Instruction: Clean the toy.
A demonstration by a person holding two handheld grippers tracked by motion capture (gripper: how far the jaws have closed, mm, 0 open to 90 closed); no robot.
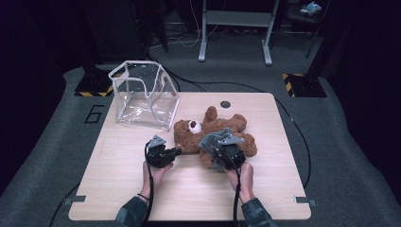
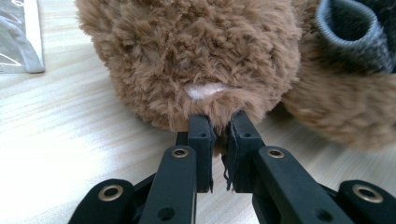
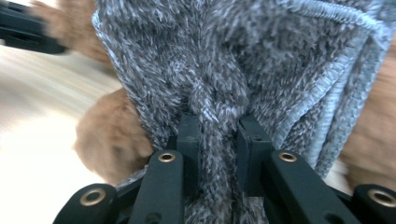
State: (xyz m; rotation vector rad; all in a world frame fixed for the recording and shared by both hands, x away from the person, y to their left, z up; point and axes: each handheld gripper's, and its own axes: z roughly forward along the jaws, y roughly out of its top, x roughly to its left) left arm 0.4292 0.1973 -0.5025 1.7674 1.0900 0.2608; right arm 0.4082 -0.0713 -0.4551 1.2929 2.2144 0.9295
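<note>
You've got your left fingers [image 2: 218, 135] pinched shut on teddy bear [image 2: 196, 60] fur and right fingers [image 3: 219, 140] clamped on the grey garment [image 3: 224, 60], so tugging hard might slip that fluffy pinch.

A clear plastic bag [image 1: 144, 94] (standing open) sits on the wooden table [image 1: 118, 189].

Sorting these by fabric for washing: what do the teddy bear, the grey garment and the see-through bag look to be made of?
Teddy bear: brown plush, shaggy matte pile, likely synthetic. Grey garment: fuzzy knit or fleece, mottled grey fibres with a stitched, lighter edge. See-through bag: clear glossy plastic film, judging by its reflections and creases, with white trim that looks like fabric tape.
</note>
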